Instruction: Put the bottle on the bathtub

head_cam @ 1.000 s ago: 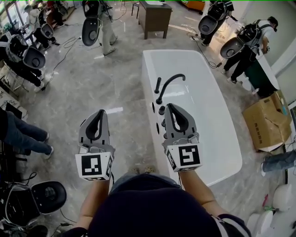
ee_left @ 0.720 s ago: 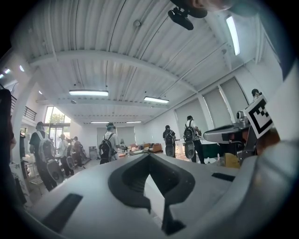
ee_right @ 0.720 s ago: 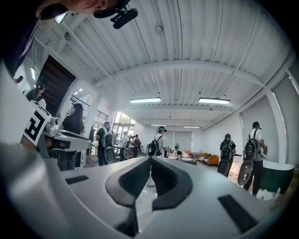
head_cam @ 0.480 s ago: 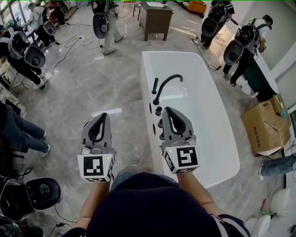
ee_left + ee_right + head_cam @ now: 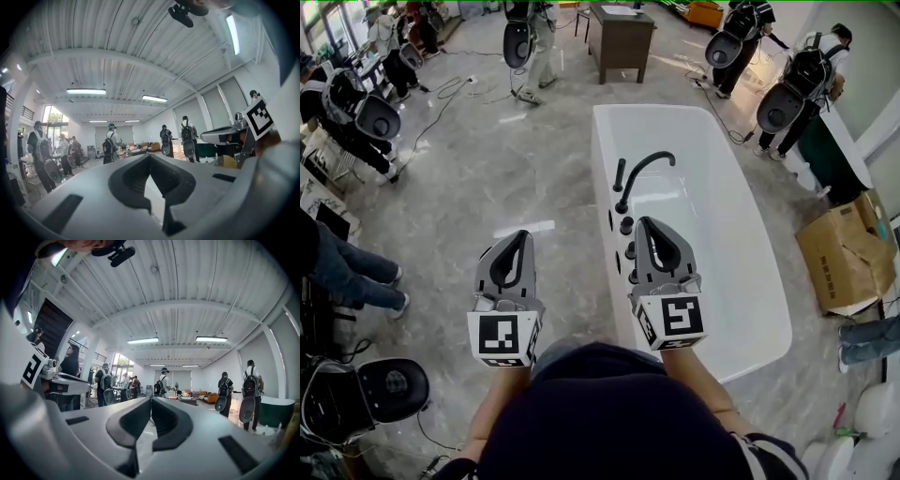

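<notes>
1. Filling the middle and right of the head view, the white bathtub [image 5: 727, 248] stands on a grey marbled floor [image 5: 478, 178], its long side running away from the person.
2. A black arched faucet [image 5: 636, 171] rises from the bathtub's left rim, with a slim black handle [image 5: 620, 172] just beside it and round black knobs [image 5: 626, 225] in a row along the same rim, nearer the person.
3. The right gripper [image 5: 645, 224] hangs over that left rim at the bathtub's near end, its tip just beside the knobs. In the right gripper view its fingers [image 5: 174, 420] are pressed together at the tips with nothing between them.
4. The left gripper [image 5: 522, 235] hangs over the floor to the left of the bathtub, apart from it and level with the right one. In the left gripper view its fingers [image 5: 125, 180] also meet at the tips and hold nothing.
5. Each gripper carries a marker cube at its rear, the left cube [image 5: 504, 336] and the right cube [image 5: 673, 319].
6. Right of the bathtub sits an open cardboard box [image 5: 842, 248].
7. Beyond the bathtub's far end stands a brown wooden cabinet [image 5: 619, 39].
8. People wearing backpack rigs [image 5: 786, 92] stand past the bathtub's far right corner, and others stand around the room's left side.
</notes>
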### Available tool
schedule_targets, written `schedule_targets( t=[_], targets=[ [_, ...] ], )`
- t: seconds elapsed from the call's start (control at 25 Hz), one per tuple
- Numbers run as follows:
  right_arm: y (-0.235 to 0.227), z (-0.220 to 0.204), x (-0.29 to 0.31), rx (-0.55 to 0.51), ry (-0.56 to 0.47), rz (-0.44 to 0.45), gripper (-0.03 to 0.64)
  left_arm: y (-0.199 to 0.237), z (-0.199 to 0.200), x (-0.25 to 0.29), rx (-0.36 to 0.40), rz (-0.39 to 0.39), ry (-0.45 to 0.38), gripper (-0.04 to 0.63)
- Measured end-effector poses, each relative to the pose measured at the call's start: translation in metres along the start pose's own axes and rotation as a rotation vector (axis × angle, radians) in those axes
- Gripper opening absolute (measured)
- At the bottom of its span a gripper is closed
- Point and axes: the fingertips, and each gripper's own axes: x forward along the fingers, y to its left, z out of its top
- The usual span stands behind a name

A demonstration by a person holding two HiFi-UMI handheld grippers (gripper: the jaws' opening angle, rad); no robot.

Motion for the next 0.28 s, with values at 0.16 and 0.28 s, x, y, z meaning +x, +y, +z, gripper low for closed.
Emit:
schedule_targets(
  t=[0.16,0.28],
  targets=[
    [0.0015,-0.0039,0.0018,0.004,-0.001,0.0,0.029,0.003,-0.0016,0.0019,0.003,-0.003,-0.006,0.023],
    [-0.003,-0.0106,0.0041,0.04,-0.008,-0.01,0.029,-0.0001,-0.0042,0.0073,0.004,-0.012,-0.016,0.023]
  ],
)
